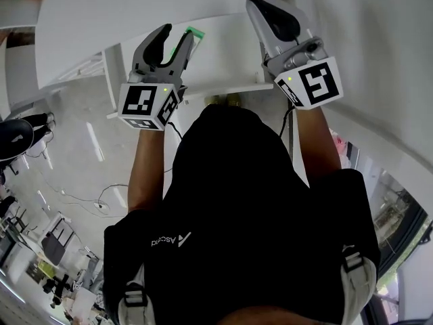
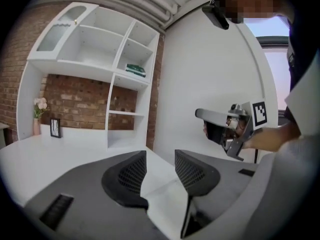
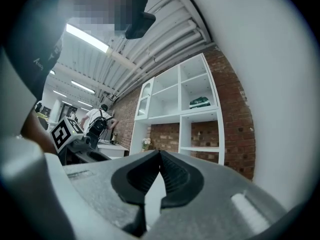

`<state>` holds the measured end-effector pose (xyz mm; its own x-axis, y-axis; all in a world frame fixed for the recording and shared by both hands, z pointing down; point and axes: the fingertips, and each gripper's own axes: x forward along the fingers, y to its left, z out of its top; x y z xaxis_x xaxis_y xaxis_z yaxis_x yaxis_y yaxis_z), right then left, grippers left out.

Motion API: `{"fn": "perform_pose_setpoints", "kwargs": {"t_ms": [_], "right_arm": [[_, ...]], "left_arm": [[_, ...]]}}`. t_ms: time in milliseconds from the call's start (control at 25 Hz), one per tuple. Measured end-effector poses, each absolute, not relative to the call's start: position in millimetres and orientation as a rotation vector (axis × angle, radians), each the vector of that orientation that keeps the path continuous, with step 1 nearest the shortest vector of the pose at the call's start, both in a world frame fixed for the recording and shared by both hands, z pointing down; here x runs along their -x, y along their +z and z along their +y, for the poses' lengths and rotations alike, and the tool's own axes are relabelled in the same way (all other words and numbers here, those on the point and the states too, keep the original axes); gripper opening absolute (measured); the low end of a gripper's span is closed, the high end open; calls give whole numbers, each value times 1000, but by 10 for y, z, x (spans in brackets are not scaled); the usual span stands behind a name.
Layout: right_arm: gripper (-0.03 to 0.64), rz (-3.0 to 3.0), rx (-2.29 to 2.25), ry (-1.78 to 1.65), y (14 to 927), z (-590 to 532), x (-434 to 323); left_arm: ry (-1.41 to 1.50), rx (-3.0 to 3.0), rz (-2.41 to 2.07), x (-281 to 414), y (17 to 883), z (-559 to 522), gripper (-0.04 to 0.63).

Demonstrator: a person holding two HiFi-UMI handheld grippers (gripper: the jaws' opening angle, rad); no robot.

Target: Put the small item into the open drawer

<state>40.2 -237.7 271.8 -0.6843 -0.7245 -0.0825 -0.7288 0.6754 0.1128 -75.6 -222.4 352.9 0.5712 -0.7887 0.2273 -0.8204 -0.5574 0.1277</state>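
- While both arms are raised before a white shelf unit (image 2: 112,79) on a brick wall, the left tool (image 2: 160,158) stands released, its jaws apart with nothing between them, pointed across a bare white surface (image 2: 60,154)
- Neither an open drawer nor anything that is plainly the small item shows in any view; the only candidate is a flat green object (image 2: 135,70) lying on an upper shelf board, well apart from both tools
- If that is the item, it would probably prove light and stiff rather than fragile, and would be best pinched across its thin edge near the middle so that it does not swing; how slick its face is cannot be judged from so small a showing
- That object lies flat, its long axis running along the shelf board and one long edge facing the room; which end leads cannot be told
- At right, the right tool (image 3: 160,156) is clenched, its jaws meeting at the tips on nothing, held up beside a plain white wall; it would need to open before taking anything
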Motion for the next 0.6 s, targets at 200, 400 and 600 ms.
{"fn": "perform_pose_setpoints", "kwargs": {"t_ms": [200,400,600], "right_arm": [[2,2828,1199,228,2544,-2233,-319],[2,2808,1171,221,2439,-2103,-247],[2,2794,1154,228,2324,-1961,-207]], "left_arm": [[80,-2645,-1390,728,3000,-2169,131],[-31,-2710,-1406,698,2643,-2109,73],[-102,-2766,-1398,651,2389,-2010,28]]}}
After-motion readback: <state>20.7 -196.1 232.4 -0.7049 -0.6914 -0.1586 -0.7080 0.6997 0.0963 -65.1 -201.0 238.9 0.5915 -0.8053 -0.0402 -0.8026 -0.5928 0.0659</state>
